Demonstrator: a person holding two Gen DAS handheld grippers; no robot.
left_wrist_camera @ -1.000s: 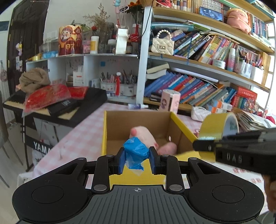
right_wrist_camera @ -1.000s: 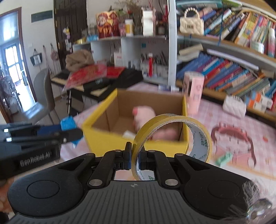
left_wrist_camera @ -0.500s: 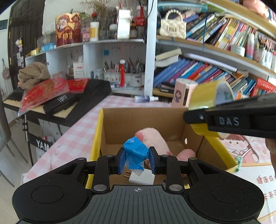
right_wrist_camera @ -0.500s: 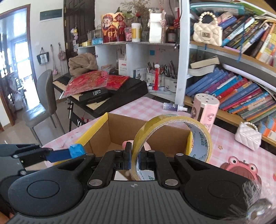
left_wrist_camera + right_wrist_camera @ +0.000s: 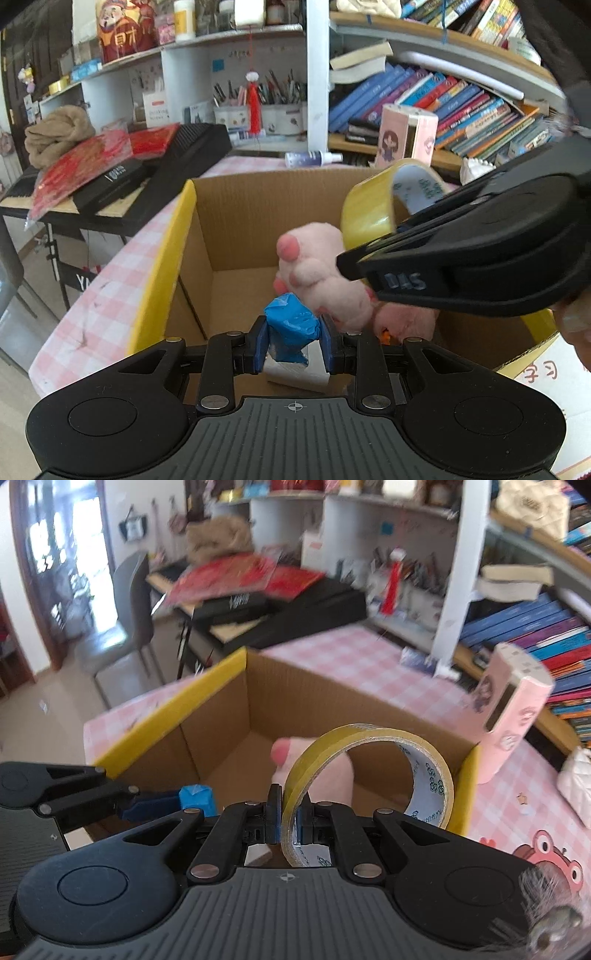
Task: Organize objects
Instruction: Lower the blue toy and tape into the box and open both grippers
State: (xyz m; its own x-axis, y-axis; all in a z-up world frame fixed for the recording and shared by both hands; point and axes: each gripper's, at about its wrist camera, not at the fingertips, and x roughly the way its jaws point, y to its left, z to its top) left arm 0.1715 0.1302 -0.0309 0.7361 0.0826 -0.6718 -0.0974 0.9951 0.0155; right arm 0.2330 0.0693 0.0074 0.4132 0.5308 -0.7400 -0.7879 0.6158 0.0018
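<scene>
Both tongs are loaded and poised over the box (image 5: pixel 236 206), so the sorting looks partly done. A pink plush (image 5: pixel 321 273) and a white block (image 5: pixel 299 376) already lie inside, straight ahead of and below the left tongs (image 5: pixel 293 339). What is left, as far as can be judged, is to let go of the two held items.

The left tongs are clamped on a blue wad (image 5: pixel 291 328), which hangs over the box's open top, near its front. The right tongs (image 5: pixel 288 821) are pinched tight on the wall of a yellow tape roll (image 5: pixel 369 771); the roll stands on edge ahead of them, above the plush. In the left view the right tongs sit to the right and just beyond the wad.

Compared with a second ago, both tongs have come forward and tipped lower: then the box lay ahead with its yellow front wall facing the cameras, and now the views look down into it. The grips on wad and roll are unchanged. The pink bench (image 5: pixel 369 664) around the box shows less.
</scene>
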